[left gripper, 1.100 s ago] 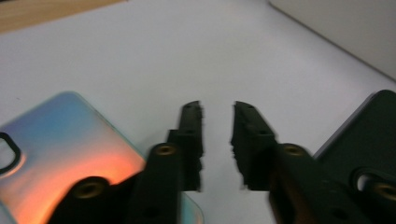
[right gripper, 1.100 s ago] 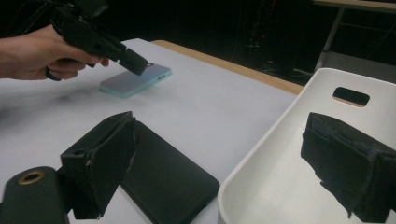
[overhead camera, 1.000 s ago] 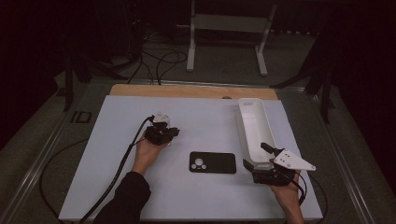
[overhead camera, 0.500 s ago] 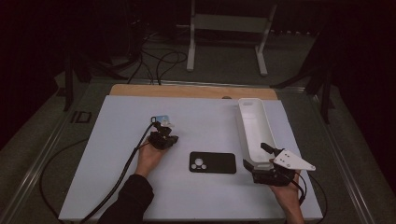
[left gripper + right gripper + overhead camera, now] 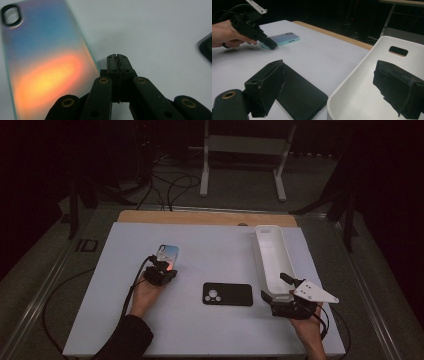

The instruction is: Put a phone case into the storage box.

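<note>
We see the left gripper (image 5: 164,268), jaws clenched on nothing, tips just beside the iridescent blue-orange phone case (image 5: 168,255) lying left of centre on the white table (image 5: 220,245). Black phone case (image 5: 227,294) mid-table. Right gripper (image 5: 276,287), jaws released, straddles the white plastic tray's (image 5: 270,251) near wall, by the right edge.

Your left gripper (image 5: 165,268): jaws pressed together, held low. Your right gripper (image 5: 280,287): jaws spread wide, held level.
</note>
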Motion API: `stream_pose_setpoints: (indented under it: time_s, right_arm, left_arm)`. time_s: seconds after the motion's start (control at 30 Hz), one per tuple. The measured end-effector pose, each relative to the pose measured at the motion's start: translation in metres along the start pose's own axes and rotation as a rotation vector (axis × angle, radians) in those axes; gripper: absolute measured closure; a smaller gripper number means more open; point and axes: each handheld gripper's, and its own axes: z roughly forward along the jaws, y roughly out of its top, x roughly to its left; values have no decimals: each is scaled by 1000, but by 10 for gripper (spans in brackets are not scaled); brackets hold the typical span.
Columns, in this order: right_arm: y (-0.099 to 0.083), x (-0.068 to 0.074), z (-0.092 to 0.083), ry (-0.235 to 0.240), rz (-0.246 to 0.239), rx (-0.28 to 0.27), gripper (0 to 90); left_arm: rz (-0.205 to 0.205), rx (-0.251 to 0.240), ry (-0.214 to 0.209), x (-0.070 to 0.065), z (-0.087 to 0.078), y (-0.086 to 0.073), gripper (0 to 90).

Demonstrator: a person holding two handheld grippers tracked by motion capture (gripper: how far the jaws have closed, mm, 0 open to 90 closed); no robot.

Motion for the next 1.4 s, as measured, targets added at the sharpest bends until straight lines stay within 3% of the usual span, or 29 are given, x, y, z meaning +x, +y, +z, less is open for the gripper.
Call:
stream_pose_setpoints:
  time_s: [0.17, 0.3, 0.57, 0.7, 0.83, 0.97, 1.2, 1.23, 1.27, 1.33, 1.4]
  right_arm:
    - [0, 0, 0, -1, 2, 1, 102]
    - [0, 0, 0, 0, 4, 2, 101]
    - [0, 0, 1, 4, 1, 2, 101]
    - [-1, -1, 1, 0, 4, -1, 101]
    - [-1, -1, 1, -2, 4, 1, 100]
    - [-1, -1, 1, -2, 3, 0, 100]
    - [0, -2, 2, -2, 4, -5, 100]
    - [0, -3, 2, 1, 9, -4, 100]
    - [0, -4, 2, 3, 16, -7, 100]
    - [0, -4, 2, 4, 17, -10, 100]
    - [0, -4, 2, 5, 20, -11, 101]
  left_arm:
    - [-32, -1, 38, 13, -12, -11, 900]
    - [-60, -23, 31, 20, -15, -18, 900]
    - [-33, -29, 49, 17, -15, -18, 899]
    - [-20, -101, 23, 11, -27, -17, 885]
    - [20, -213, 12, 3, -54, -20, 775]
    - [-2, -309, 9, 4, -80, -30, 553]
    - [-18, -386, 60, 1, -109, -50, 223]
    - [-21, -406, 60, 0, -114, -55, 223]
    - [-18, -431, 56, -2, -120, -61, 147]
    - [-11, -446, 56, -3, -126, -66, 141]
    - [-10, -453, 67, -5, -131, -71, 41]
